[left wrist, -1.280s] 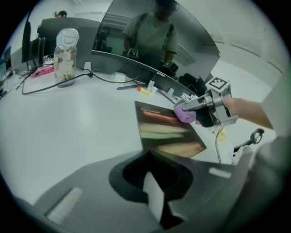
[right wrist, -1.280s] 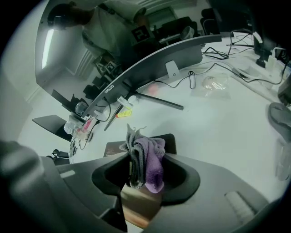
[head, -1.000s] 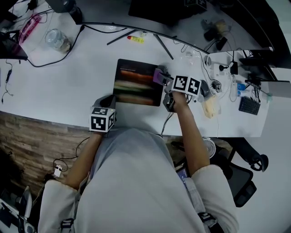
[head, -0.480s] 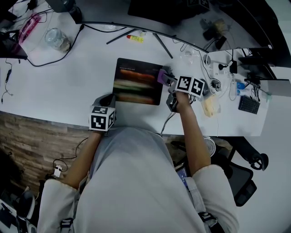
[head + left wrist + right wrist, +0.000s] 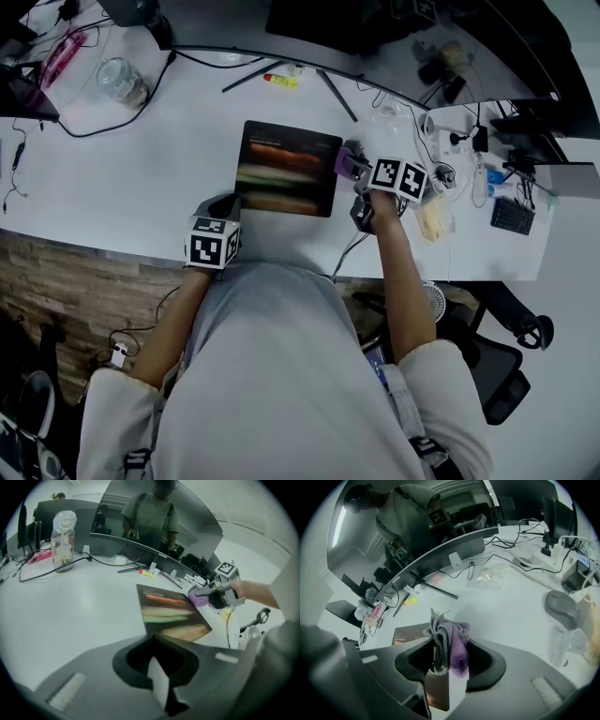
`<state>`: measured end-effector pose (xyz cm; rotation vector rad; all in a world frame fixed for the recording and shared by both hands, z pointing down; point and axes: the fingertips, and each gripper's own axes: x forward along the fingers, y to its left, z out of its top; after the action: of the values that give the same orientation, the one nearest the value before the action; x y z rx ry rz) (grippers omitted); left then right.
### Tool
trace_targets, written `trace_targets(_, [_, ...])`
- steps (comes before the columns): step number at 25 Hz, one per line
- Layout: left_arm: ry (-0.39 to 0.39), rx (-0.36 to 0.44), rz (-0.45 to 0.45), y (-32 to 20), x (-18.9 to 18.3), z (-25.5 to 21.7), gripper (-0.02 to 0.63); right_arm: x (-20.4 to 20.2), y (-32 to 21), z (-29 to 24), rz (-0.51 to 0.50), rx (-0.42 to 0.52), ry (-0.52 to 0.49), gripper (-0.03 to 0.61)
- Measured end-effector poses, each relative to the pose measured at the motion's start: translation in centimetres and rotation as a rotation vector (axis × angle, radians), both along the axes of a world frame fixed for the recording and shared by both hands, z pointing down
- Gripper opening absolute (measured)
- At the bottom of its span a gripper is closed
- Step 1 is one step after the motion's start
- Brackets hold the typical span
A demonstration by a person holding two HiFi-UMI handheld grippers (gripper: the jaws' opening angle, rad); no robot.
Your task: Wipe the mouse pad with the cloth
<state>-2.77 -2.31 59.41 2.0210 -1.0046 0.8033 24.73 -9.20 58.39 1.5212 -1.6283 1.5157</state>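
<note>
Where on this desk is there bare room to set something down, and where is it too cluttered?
The widest bare patch is the desk left of the mouse pad, bordered by the black cable and jar. Right of the pad is crowded: mouse, cables and a power strip, around the right claw holding the cloth.

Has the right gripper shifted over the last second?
Yes. The right gripper slid rightward, carrying the cloth past the mouse pad's right edge.
</note>
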Motion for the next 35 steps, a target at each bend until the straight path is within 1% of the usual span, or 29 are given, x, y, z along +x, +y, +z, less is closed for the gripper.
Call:
trace_targets(2, [0.000, -0.004, 0.004, 0.0, 0.0, 0.0, 0.000, 0.4, 0.3, -0.1, 0.009, -0.004, 0.017, 0.186])
trace_targets(6, [0.006, -0.009, 0.008, 0.0, -0.1, -0.1, 0.000, 0.0, 0.6, -0.8, 0.025, 0.010, 0.007, 0.186])
trace_targets(11, [-0.008, 0.006, 0.030, 0.0, -0.1, -0.1, 0.000, -1.9, 0.4, -1.8, 0.060, 0.039, -0.061, 0.186])
trace_targets(14, [-0.010, 0.009, 0.035, 0.0, 0.0, 0.0, 0.000, -3.2, 0.5, -1.9, 0.044, 0.045, -0.076, 0.186])
trace_targets(19, [-0.011, 0.009, 0.037, 0.2, 0.1, -0.1, 0.000, -5.7, 0.6, -2.2, 0.053, 0.049, -0.131, 0.186])
trace_targets(24, [-0.011, 0.009, 0.037, 0.0, -0.1, -0.1, 0.000, -9.3, 0.5, -2.1, 0.008, 0.048, -0.168, 0.187])
trace_targets(31, [-0.006, 0.001, 0.035, 0.1, -0.1, 0.0, 0.000, -15.3, 0.2, -2.2, -0.073, 0.057, -0.252, 0.187])
trace_targets(35, [-0.003, 0.001, 0.040, 0.1, -0.2, -0.1, 0.000, -18.4, 0.2, -2.2, -0.115, 0.060, -0.276, 0.187])
